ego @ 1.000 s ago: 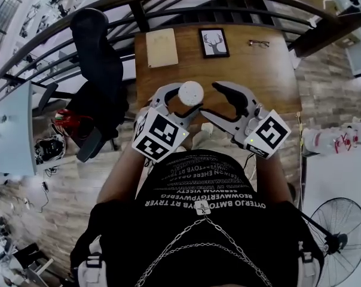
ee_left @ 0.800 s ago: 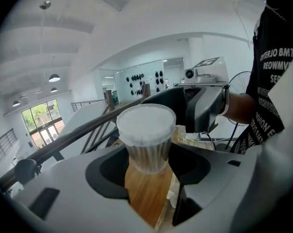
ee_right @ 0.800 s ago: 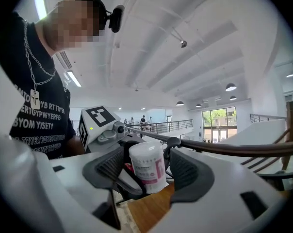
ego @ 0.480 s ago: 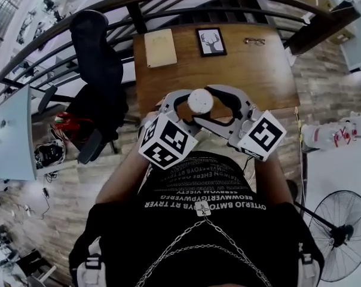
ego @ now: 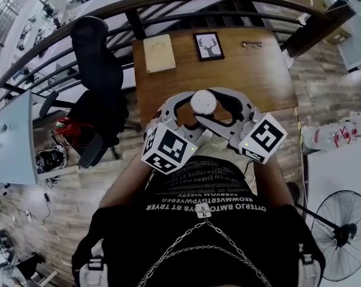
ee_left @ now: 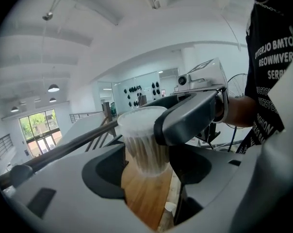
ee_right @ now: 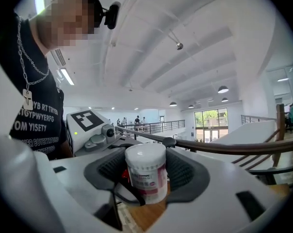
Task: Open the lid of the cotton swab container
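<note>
Cotton swab container (ego: 202, 102) | left tongs (ee_left: 147, 159) clenched on it | right tongs (ee_right: 145, 171) closing around lid (ee_right: 145, 154)

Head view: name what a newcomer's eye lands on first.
The white-lidded cotton swab container stands out at the centre, held above the wooden table by the left tongs. The right tongs are closing around it from the other side. A framed deer picture lies at the table's far edge.

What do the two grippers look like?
Left gripper and right gripper: grey curved jaws, dark pads, each carrying a white cube with black square markers. The right one's jaws are closing with the cotton swab container between them. The person wears a black T-shirt.
</note>
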